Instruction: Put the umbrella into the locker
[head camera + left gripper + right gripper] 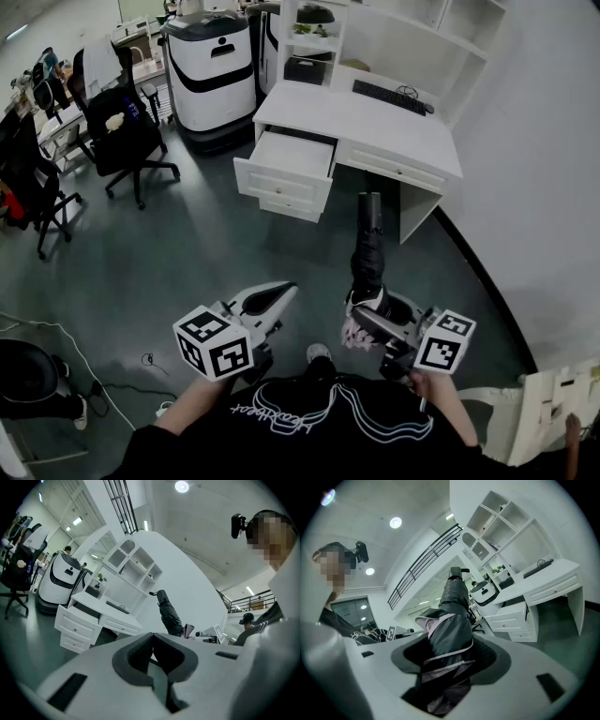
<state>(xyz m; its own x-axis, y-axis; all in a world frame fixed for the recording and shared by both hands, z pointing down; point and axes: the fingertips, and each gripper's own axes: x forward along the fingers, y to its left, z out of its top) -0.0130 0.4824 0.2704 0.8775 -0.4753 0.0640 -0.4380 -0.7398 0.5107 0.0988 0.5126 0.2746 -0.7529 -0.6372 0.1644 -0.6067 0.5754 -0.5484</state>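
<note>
A folded black umbrella with a pinkish lining stands out from my right gripper, handle end away from me, toward the white desk. In the right gripper view the jaws of the right gripper are shut around the bunched canopy of the umbrella. My left gripper hovers beside it on the left, shut and empty. In the left gripper view the left gripper has its pads together, and the umbrella rises to its right. The desk's top drawer is pulled open ahead of both grippers.
Black office chairs and a white-and-black machine stand at the back left. A keyboard lies on the desk, with shelves above it. A white wall curves along the right. A cable trails over the grey floor at the left.
</note>
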